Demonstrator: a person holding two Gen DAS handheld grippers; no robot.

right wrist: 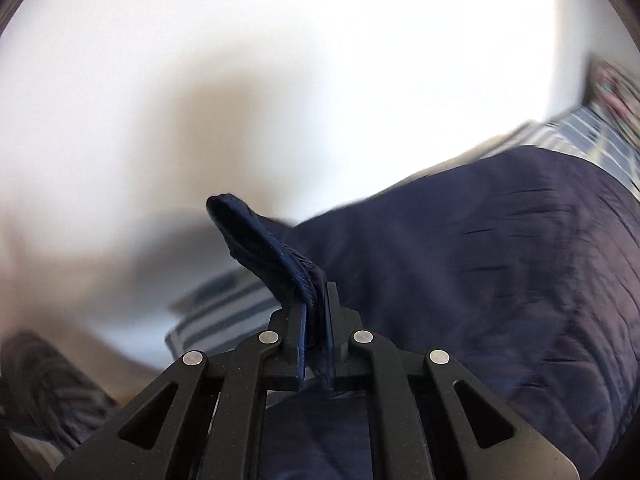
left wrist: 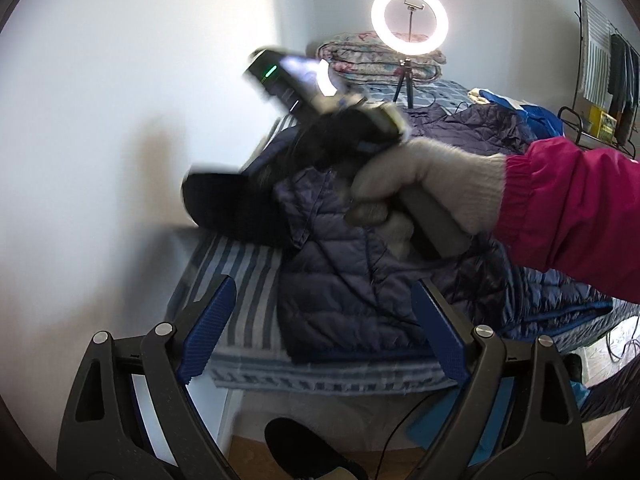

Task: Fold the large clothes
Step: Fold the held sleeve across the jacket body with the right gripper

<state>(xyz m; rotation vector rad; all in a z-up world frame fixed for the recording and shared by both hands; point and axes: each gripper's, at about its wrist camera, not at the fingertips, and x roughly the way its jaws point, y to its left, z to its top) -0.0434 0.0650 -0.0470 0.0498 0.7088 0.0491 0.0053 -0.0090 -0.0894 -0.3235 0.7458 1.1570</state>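
A navy quilted puffer jacket (left wrist: 352, 280) lies on a striped bed (left wrist: 244, 280). My left gripper (left wrist: 324, 320) is open and empty, just above the jacket's near edge. The right gripper's body (left wrist: 304, 96) shows in the left wrist view, blurred, held by a gloved hand (left wrist: 432, 184) above the jacket. In the right wrist view my right gripper (right wrist: 316, 312) is shut on the jacket's ribbed cuff (right wrist: 264, 248) and holds the sleeve (right wrist: 480, 280) lifted off the bed.
A white wall (left wrist: 120, 120) runs along the bed's left side. A lit ring light on a tripod (left wrist: 410, 20) stands at the far end before folded quilts (left wrist: 352, 60). More blue clothes (left wrist: 520, 120) lie at the back right. A coat rack (left wrist: 608, 80) stands far right.
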